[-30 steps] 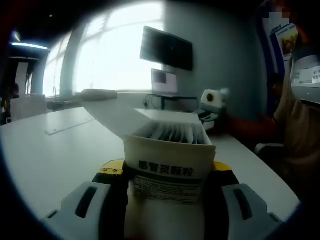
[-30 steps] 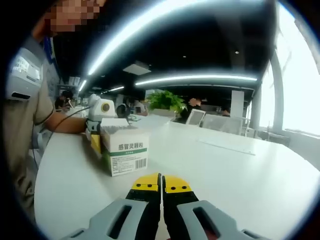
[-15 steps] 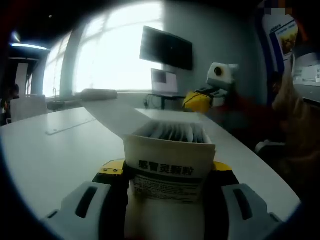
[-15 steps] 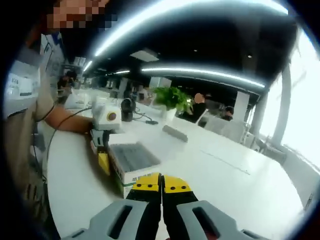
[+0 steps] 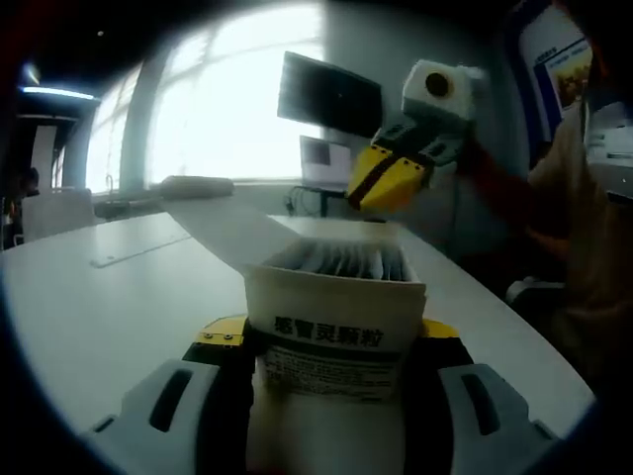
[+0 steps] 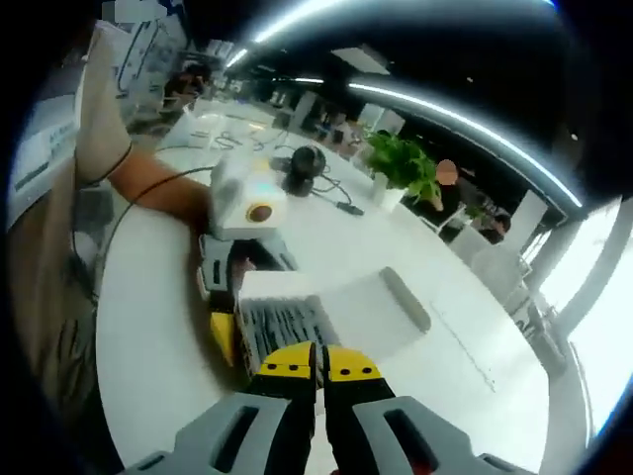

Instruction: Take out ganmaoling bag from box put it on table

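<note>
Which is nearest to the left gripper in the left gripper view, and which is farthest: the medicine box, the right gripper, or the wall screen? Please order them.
1. The medicine box: held between the jaws of the left gripper, lid open.
2. The right gripper: above the box's open top, jaws shut.
3. The wall screen: on the far wall, beyond the table.

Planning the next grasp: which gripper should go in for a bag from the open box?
Right. The right gripper hangs free above the open ganmaoling box, jaws shut and aimed down at the bags standing inside. The left gripper is shut on the box, steadying it on the table.
</note>
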Available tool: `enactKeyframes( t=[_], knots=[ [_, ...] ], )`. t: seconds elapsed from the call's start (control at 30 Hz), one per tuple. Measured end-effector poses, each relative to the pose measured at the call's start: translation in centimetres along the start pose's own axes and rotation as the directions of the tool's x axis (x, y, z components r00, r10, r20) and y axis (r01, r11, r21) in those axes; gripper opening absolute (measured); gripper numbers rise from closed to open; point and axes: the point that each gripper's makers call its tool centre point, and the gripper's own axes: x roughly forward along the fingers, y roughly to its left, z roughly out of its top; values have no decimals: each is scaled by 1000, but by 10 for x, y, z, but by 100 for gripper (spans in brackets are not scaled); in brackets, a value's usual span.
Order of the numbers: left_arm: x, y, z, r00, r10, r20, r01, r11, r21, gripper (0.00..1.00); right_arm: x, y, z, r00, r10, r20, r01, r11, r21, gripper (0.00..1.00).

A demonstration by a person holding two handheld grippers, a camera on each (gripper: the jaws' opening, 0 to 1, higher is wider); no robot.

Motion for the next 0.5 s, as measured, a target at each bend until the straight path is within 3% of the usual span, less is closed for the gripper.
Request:
enactKeyframes(
  t=[0.2,0.5],
  knots=[
    [0,0,-1,1000,3,-3,-3,1000,4,51,15,7,-7,993,79,-84,-87,991,-103,0],
    [1,1,-2,1000,5,-8,-5,1000,9,51,22,11,-11,984,120,-130,-137,983,-126,0]
  ],
)
